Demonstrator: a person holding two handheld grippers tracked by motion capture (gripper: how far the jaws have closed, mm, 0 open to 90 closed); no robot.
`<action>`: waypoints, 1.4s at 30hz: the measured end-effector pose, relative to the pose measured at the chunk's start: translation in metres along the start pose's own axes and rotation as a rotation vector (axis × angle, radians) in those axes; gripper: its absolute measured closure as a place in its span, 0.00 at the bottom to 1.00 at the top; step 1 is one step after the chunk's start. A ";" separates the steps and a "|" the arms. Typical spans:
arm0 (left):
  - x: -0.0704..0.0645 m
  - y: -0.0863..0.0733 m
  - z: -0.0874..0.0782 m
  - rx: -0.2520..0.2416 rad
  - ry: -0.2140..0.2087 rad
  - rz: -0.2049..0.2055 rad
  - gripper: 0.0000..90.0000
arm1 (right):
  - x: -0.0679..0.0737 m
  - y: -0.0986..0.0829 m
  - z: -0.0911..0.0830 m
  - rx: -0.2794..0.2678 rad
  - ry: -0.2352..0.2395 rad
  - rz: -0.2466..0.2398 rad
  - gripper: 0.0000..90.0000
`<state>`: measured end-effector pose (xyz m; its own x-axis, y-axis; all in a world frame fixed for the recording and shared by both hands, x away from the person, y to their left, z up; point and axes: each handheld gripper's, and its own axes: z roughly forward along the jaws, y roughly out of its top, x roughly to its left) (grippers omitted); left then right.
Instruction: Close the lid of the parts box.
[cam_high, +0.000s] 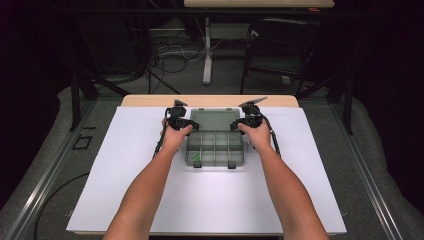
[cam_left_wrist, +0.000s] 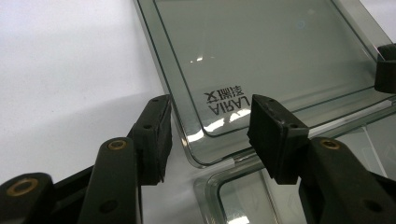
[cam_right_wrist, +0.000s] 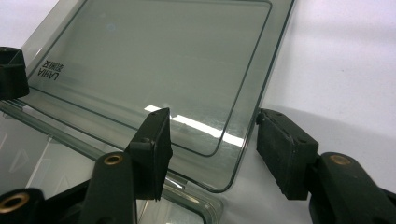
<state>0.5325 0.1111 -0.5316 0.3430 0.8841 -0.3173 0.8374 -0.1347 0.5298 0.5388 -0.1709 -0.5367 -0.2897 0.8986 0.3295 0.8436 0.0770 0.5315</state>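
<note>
Both grippers (cam_high: 181, 121) (cam_high: 248, 120), fingers apart, astride box lid (cam_high: 215, 120) corners.

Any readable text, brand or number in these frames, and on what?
"LARIA" (seen upside down) stands embossed on the open clear lid of the organizer box, near the lid corner between the open left tongs.
Small characters beside it: too small to read.
The same mark seen past the open right tongs: legible, small.

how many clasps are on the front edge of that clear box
2: left clasp and right clasp, both on the near edge of the box, which lies open between the two grippers.
</note>
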 end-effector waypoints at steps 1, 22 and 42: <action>0.000 0.000 0.000 -0.001 -0.001 -0.003 0.55 | 0.000 0.000 0.000 -0.001 -0.004 -0.001 0.50; 0.003 0.000 0.004 -0.001 0.001 -0.013 0.58 | -0.003 0.000 0.000 0.015 0.017 0.015 0.50; 0.004 0.001 -0.001 0.007 0.008 0.000 0.67 | 0.001 -0.001 -0.002 -0.008 -0.001 0.000 0.54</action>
<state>0.5339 0.1153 -0.5316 0.3392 0.8878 -0.3110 0.8407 -0.1377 0.5238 0.5368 -0.1706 -0.5351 -0.2892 0.8991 0.3287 0.8400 0.0736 0.5376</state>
